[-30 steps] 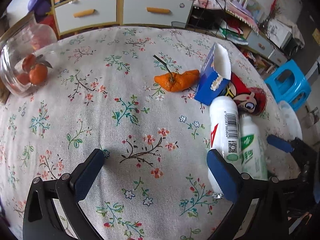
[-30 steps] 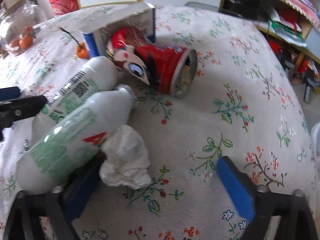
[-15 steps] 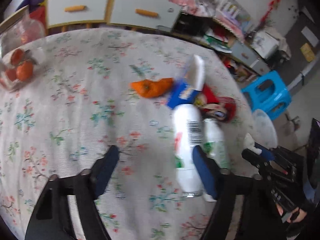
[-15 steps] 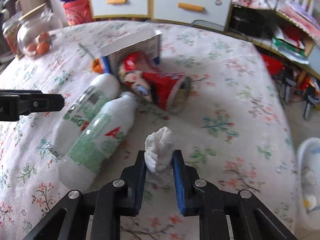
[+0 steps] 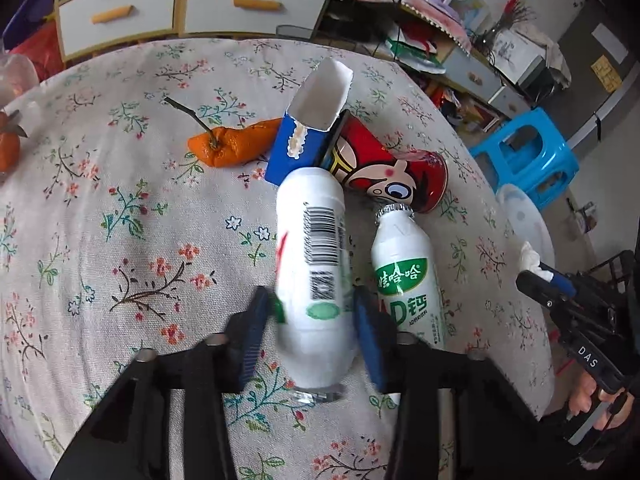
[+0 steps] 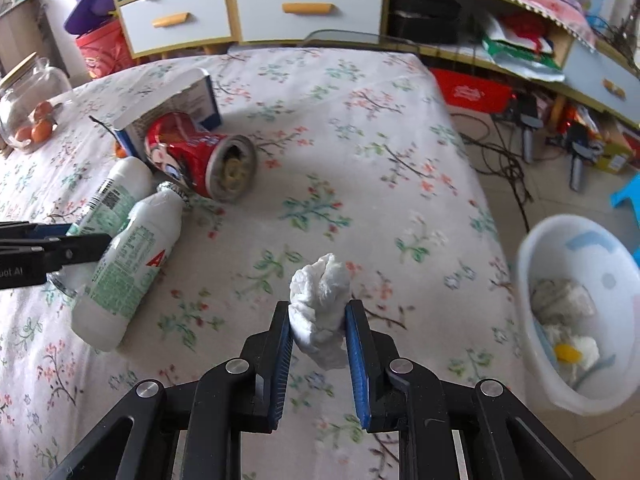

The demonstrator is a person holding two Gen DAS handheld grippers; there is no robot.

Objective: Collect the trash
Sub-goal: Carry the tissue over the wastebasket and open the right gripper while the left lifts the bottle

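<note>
Tablecloth (image 6: 360, 128), flowered and littered, spreads under both my tools as the trash round-up reaches its carrying stage. Beyond its right edge, lower than the table, the white plastic bin (image 6: 532, 320) stands open and already holds crumpled tissue and a scrap with a yellow spot. At the far left a glass jar (image 6: 24, 100) contains small oranges, not trash by my reckoning. On the cloth a torn blue carton (image 5: 308, 136) lies open and looks empty, touching the red cartoon can (image 5: 392, 172), which rests on its side, its mouth showing a dull residue I cannot identify. Two white drink bottles lie side by side: my left gripper (image 5: 308, 332) has its jaws around the barcoded bottle (image 5: 312, 264), the pads at or very near its sides, though I cannot tell whether they grip yet; the green-labelled bottle (image 5: 408, 280) lies just beside it, neck against the can. An orange peel (image 5: 232, 144) with its stalk sits near the carton. Smallest of all, the tissue wad (image 6: 320, 312) is pinched between the blue pads of my right gripper (image 6: 318, 320), held above the cloth. Next, I judge, comes a swing right over the bin and a release; the left must firm its hold before lifting, as the bottle is smooth and round.
</note>
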